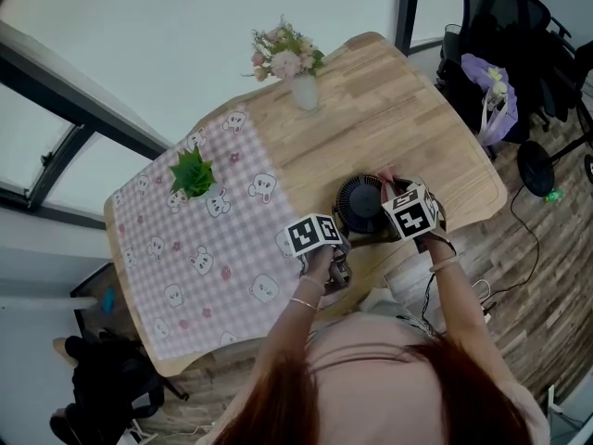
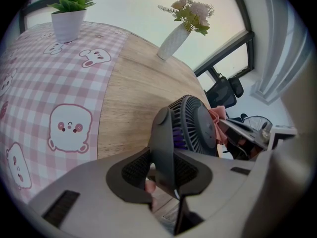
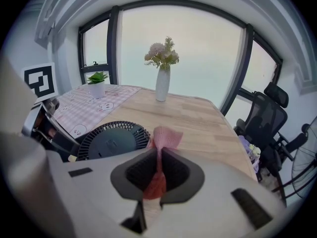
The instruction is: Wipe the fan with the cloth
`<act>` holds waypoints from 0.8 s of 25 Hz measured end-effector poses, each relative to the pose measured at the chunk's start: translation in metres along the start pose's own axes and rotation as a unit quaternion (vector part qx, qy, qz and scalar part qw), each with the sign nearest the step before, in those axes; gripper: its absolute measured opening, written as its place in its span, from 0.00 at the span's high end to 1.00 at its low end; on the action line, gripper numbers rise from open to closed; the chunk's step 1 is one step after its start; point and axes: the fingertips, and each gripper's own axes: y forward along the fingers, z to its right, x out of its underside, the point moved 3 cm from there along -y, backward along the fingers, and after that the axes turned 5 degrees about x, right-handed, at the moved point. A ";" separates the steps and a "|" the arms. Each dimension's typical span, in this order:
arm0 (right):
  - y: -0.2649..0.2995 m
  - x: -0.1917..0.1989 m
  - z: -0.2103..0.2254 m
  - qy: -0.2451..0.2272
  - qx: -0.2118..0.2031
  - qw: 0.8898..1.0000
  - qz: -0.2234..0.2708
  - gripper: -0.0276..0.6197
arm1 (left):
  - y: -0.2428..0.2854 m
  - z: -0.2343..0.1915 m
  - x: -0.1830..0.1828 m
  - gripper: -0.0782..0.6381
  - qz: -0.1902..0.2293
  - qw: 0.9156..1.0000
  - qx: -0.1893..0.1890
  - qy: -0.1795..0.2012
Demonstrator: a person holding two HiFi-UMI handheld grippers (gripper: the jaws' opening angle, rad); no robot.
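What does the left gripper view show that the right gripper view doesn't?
Only the left gripper view: the left gripper clamped on the stand of the fan. Only the right gripper view: the right gripper pinching the pink cloth between its jaws. Both: the fan, the vase of flowers and the potted plant.

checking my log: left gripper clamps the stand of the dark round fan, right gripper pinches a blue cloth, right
Not quite. The cloth is pink, not blue: the right gripper view shows the right gripper shut on a pink cloth. The left gripper does clamp the stand of the dark round fan.
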 end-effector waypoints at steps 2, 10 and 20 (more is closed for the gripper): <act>-0.003 0.005 0.002 0.001 0.004 1.000 -0.006 0.92 | 0.000 0.000 0.000 0.74 0.000 1.000 -0.001 0.002; -0.024 0.009 0.009 0.004 0.016 1.000 0.003 0.92 | -0.002 0.002 0.000 0.74 -0.002 1.000 -0.003 0.007; -0.030 -0.014 -0.021 -0.041 0.001 0.998 0.045 0.92 | -0.001 0.001 0.000 0.74 -0.005 1.000 -0.004 0.014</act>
